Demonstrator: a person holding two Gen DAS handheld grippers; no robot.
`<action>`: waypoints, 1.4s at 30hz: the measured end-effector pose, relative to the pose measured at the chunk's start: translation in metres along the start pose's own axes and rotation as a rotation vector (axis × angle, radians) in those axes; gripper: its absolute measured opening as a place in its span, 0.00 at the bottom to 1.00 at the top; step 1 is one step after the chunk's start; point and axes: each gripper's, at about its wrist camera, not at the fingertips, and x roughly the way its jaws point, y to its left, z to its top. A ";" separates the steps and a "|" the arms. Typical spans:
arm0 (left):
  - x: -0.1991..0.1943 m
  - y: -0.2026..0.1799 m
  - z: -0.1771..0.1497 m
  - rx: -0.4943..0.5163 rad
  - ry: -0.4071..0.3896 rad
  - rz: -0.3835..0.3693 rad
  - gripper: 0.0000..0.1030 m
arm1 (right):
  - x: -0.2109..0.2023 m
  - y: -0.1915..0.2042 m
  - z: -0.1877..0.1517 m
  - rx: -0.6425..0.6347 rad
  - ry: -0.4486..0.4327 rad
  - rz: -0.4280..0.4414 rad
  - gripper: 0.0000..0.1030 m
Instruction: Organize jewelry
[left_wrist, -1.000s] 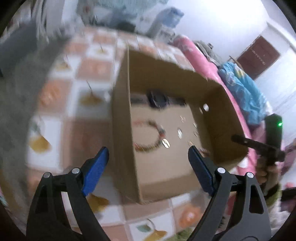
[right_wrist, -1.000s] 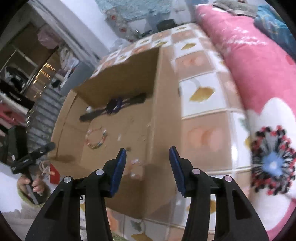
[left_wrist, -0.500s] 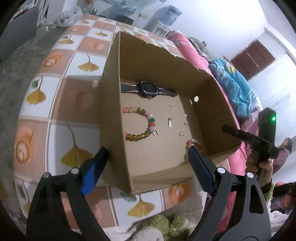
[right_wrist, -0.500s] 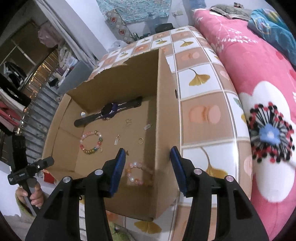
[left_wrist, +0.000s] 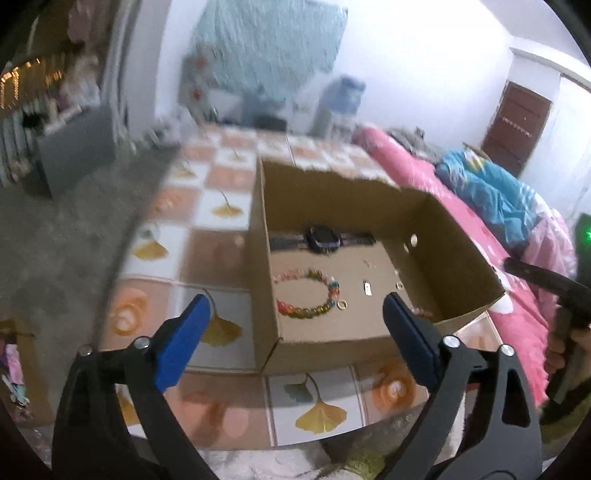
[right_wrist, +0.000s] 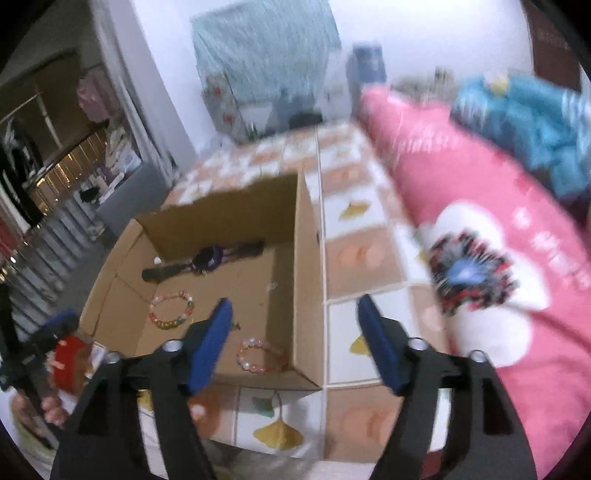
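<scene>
Both grippers hang spread and empty, jaws just opened wider; the pink bracelet lies in the box, nearest the right gripper, left gripper farther.

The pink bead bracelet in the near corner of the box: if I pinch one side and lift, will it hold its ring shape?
Probably not. The pink bead bracelet looks like separate round beads on a string, so it would likely sag into a drooping loop. The smooth, glossy beads may slip or roll between the pads. It lies close against the cardboard box wall, so a push could jam it there.
</scene>
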 end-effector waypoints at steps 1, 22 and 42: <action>-0.006 -0.003 0.000 0.003 -0.016 0.009 0.90 | -0.009 0.004 -0.002 -0.021 -0.030 -0.014 0.81; 0.012 -0.065 -0.027 0.079 0.169 0.177 0.92 | 0.006 0.075 -0.050 -0.166 0.141 -0.085 0.93; 0.041 -0.070 -0.024 0.029 0.281 0.247 0.92 | 0.043 0.069 -0.047 -0.087 0.248 -0.050 0.94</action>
